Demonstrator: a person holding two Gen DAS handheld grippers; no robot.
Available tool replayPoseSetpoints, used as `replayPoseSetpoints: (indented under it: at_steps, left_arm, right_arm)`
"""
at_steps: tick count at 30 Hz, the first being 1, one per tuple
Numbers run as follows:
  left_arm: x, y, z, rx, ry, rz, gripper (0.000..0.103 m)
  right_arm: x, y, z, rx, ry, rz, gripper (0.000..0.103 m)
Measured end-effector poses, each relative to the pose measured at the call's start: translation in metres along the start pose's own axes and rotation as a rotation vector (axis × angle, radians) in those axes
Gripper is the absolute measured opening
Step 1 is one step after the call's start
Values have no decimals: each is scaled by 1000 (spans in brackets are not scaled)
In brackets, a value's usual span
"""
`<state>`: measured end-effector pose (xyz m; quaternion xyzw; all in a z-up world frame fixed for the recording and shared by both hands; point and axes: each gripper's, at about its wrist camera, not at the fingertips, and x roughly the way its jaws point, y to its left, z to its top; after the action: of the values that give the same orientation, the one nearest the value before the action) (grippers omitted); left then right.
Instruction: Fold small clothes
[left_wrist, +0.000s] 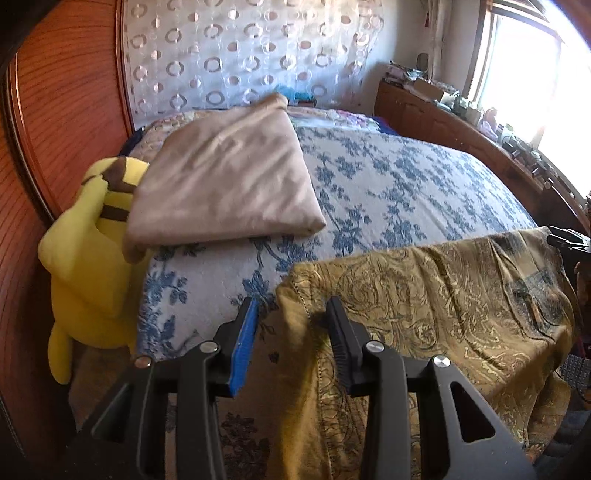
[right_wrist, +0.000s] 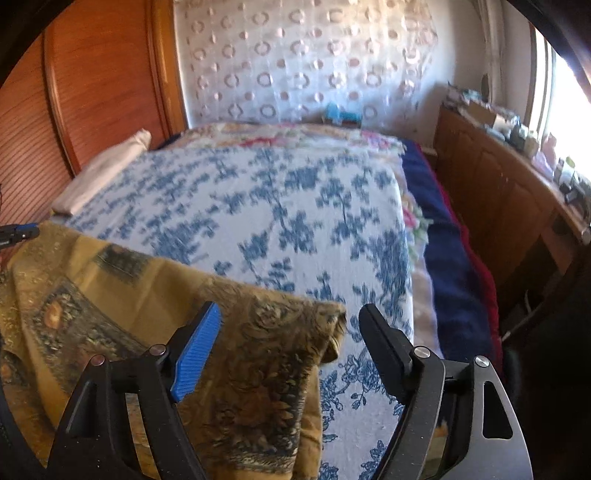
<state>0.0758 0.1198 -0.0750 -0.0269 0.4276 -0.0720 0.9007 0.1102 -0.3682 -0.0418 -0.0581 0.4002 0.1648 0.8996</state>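
Observation:
An olive-gold patterned garment (left_wrist: 424, 295) lies draped over the near edge of the bed; it also shows in the right wrist view (right_wrist: 258, 350). My left gripper (left_wrist: 293, 306) is open, its jaws either side of the garment's left corner, not closed on it. My right gripper (right_wrist: 291, 321) is open wide, its jaws either side of the garment's right corner. The right gripper's tip shows at the far right of the left wrist view (left_wrist: 569, 240). The left gripper's tip shows at the left edge of the right wrist view (right_wrist: 18, 233).
The bed has a blue-and-white floral cover (left_wrist: 388, 177). A folded beige blanket (left_wrist: 229, 177) lies at its left, next to a yellow plush toy (left_wrist: 88, 258). A wooden wardrobe (left_wrist: 55, 110) stands at the left. A cluttered wooden cabinet (left_wrist: 461, 125) runs under the window.

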Motion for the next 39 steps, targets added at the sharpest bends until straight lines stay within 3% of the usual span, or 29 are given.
replayPoseSetpoints:
  at_steps: [11, 13, 14, 16, 17, 18, 20, 25, 36, 39]
  left_arm:
    - [9, -1, -9, -25, 21, -16, 37]
    - [9, -3, -10, -24, 11, -18, 35]
    - [9, -6, -11, -15, 7, -42, 18]
    - [7, -10, -13, 4, 1, -91, 8]
    - [4, -13, -13, 22, -5, -87, 2]
    - [-1, -19, -14, 43, -21, -92, 1]
    - [-17, -25, -14, 46, -63, -110, 0]
    - [-77, -34, -5, 32, -217, -129, 0]
    - [-231, -39, 39, 35, -561, -199, 0]
    - [-261, -33, 55, 43, -636, -172, 0]
  right_arm:
    - [23, -4, -14, 31, 77, 18, 80]
    - [22, -1, -15, 21, 75, 26, 75]
    - [21, 2, -15, 14, 71, 30, 66]
    - [20, 9, -15, -11, 69, 42, 43]
    - [17, 13, -16, -20, 70, 72, 16]
    - [16, 16, -17, -24, 75, 102, 9]
    - [12, 24, -19, -49, 68, 87, 8]
    - [-32, 34, -15, -48, -52, 96, 6]
    - [-202, 61, 47, -142, -360, 106, 5]
    - [-244, 62, 64, -153, -436, 124, 5]
